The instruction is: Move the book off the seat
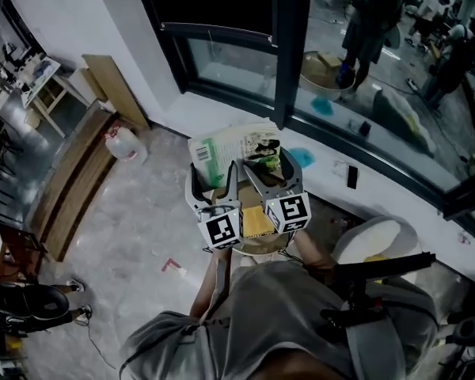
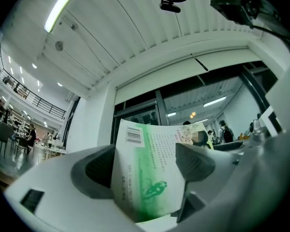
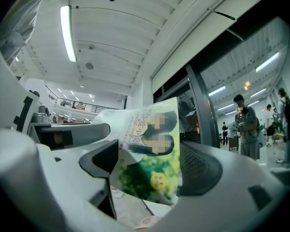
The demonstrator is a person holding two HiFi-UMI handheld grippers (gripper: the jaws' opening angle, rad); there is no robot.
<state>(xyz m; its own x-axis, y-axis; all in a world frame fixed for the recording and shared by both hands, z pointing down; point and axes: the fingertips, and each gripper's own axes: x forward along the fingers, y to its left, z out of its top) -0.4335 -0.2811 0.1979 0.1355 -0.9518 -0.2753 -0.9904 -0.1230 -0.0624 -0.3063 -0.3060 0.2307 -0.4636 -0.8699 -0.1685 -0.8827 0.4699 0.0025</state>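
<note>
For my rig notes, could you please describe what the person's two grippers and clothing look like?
The left gripper and right gripper match: white moulded bodies with broad, dark grey pads, which look finely ribbed in the right gripper view. Each carries a cube printed with black-and-white square markers. The person wears a grey top.

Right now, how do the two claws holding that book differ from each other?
The left gripper pinches the book's pale green back cover, the one with the barcode. The right gripper pinches the illustrated front cover, which has a round yellow sticker. In the head view the left gripper sits slightly lower in the picture than the right one. Both are shut on the same book and both point up toward the ceiling.
</note>
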